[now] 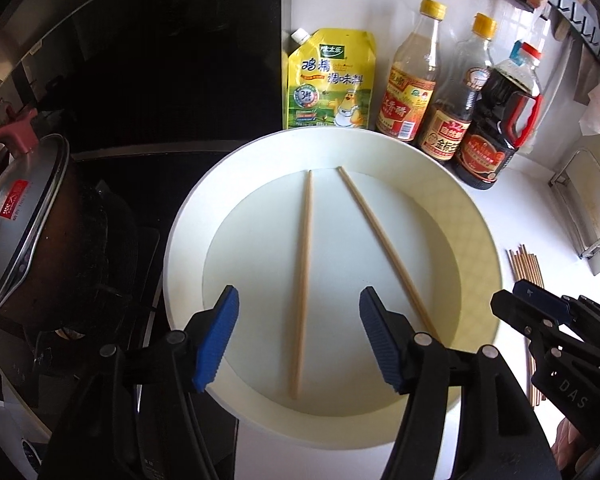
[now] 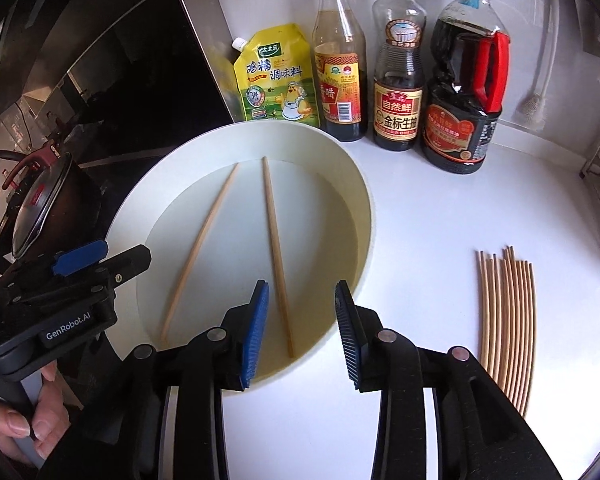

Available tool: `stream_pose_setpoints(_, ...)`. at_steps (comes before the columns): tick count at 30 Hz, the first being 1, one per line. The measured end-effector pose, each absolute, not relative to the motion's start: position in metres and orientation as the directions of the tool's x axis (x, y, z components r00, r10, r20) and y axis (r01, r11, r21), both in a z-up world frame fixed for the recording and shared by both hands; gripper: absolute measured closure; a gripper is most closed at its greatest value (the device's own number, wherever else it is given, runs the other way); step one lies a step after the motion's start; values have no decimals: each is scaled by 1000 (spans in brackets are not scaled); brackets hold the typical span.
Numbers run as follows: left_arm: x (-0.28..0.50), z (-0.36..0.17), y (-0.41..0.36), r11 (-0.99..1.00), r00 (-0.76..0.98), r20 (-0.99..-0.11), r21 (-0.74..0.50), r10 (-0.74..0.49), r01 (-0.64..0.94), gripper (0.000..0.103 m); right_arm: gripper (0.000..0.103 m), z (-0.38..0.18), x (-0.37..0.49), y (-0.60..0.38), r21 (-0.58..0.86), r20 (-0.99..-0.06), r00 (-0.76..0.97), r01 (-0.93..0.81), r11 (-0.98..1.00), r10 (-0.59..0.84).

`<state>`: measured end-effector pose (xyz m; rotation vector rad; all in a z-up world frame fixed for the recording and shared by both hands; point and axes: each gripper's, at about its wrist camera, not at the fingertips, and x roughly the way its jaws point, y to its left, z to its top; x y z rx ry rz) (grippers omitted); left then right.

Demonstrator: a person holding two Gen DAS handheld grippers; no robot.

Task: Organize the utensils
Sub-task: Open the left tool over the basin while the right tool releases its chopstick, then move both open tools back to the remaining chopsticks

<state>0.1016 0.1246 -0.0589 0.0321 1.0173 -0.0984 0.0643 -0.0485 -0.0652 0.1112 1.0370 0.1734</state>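
Chopsticks (image 1: 303, 280) in the basin (image 1: 484, 216) look light, stiff and slippery; grip at 6 o'clock ends, left gripper (image 1: 298, 340) and right gripper (image 2: 302, 330) both wide open, empty

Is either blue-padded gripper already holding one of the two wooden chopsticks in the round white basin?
No: both wooden chopsticks lie loose in the white basin, ungripped.

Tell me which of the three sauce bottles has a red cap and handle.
The rightmost bottle, the squat dark one nearest the counter's open side; the two taller bottles have yellow caps and no handle.
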Motion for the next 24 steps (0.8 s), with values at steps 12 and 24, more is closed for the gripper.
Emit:
stream_pose_setpoints(12, 72, -49, 66, 984, 515, -848, -39, -125, 175, 39, 67, -56, 22, -104, 163, -841, 520, -21, 986, 150)
stream_pose_setpoints(24, 48, -56, -21, 956, 486, -850, -64, -203, 287, 31, 61, -66, -15, -200, 122, -872, 487, 116, 986, 50)
